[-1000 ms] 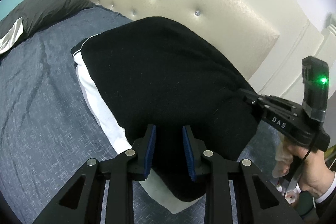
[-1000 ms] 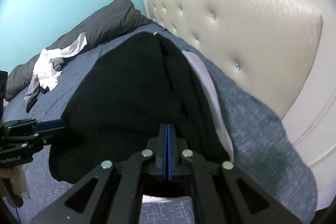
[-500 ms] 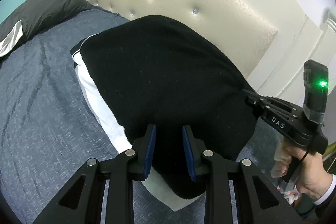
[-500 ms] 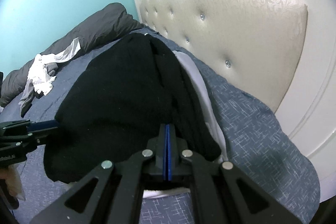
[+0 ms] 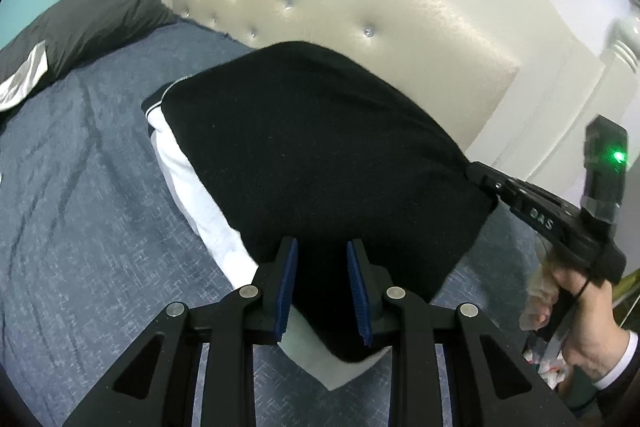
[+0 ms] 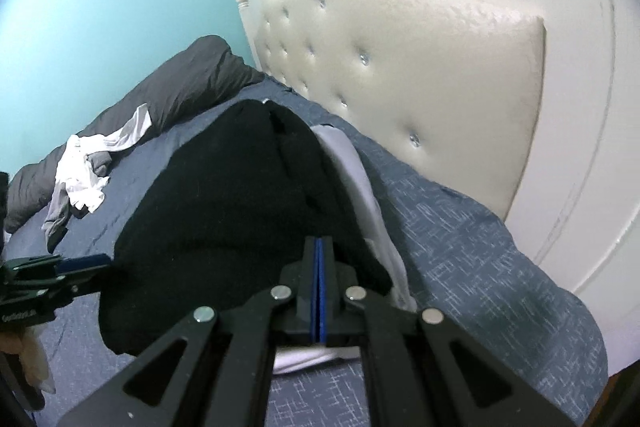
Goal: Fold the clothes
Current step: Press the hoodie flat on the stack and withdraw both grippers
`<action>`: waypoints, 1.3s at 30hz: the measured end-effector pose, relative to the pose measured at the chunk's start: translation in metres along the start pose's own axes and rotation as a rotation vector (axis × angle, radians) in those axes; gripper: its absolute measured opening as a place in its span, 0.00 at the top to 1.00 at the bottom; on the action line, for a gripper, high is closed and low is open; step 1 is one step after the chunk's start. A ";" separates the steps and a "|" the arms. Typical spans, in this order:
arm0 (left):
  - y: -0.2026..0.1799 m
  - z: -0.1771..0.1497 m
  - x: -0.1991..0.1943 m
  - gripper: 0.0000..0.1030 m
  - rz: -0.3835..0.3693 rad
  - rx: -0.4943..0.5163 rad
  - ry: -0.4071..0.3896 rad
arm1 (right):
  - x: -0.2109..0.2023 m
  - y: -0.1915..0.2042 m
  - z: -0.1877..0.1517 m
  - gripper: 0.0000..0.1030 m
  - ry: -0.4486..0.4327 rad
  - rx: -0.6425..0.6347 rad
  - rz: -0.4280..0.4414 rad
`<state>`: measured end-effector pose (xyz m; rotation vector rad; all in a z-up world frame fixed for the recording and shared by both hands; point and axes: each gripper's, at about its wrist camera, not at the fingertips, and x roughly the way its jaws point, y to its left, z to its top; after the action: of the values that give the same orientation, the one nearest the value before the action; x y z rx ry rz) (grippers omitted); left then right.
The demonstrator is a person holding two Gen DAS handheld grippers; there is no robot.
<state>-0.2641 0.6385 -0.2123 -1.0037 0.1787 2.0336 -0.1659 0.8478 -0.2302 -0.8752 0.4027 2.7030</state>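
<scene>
Two grippers hold one black garment (image 5: 320, 163) lifted over the bed (image 5: 80, 207). The left gripper (image 5: 322, 291) has its jaws narrow, and the black cloth seems to pass between the blue pads, though whether they pinch it I cannot tell. The right gripper (image 6: 319, 291) is clamped tight on a corner of the garment, which rises as a dark hump straight ahead of it. A white layer (image 5: 200, 203) lies flat under the black one, peeking out to the left of the left gripper. I'd judge the fold is midway: a half is raised, not yet laid down and smoothed. More clothes (image 6: 80, 175) wait crumpled far off to the right gripper's left, unfolded. No baskets or bins show anywhere.
</scene>
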 end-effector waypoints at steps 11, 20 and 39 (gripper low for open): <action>0.000 -0.008 0.000 0.73 -0.004 0.004 0.009 | 0.015 -0.004 -0.008 1.00 0.056 0.065 -0.020; 0.010 -0.010 -0.025 0.73 -0.004 -0.022 0.002 | -0.020 0.005 0.005 1.00 -0.013 0.082 -0.082; 0.011 -0.013 -0.123 0.73 0.031 -0.049 -0.084 | -0.104 0.075 0.022 1.00 -0.044 0.037 -0.077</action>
<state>-0.2246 0.5486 -0.1360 -0.9484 0.1007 2.1128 -0.1219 0.7682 -0.1371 -0.8035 0.4001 2.6311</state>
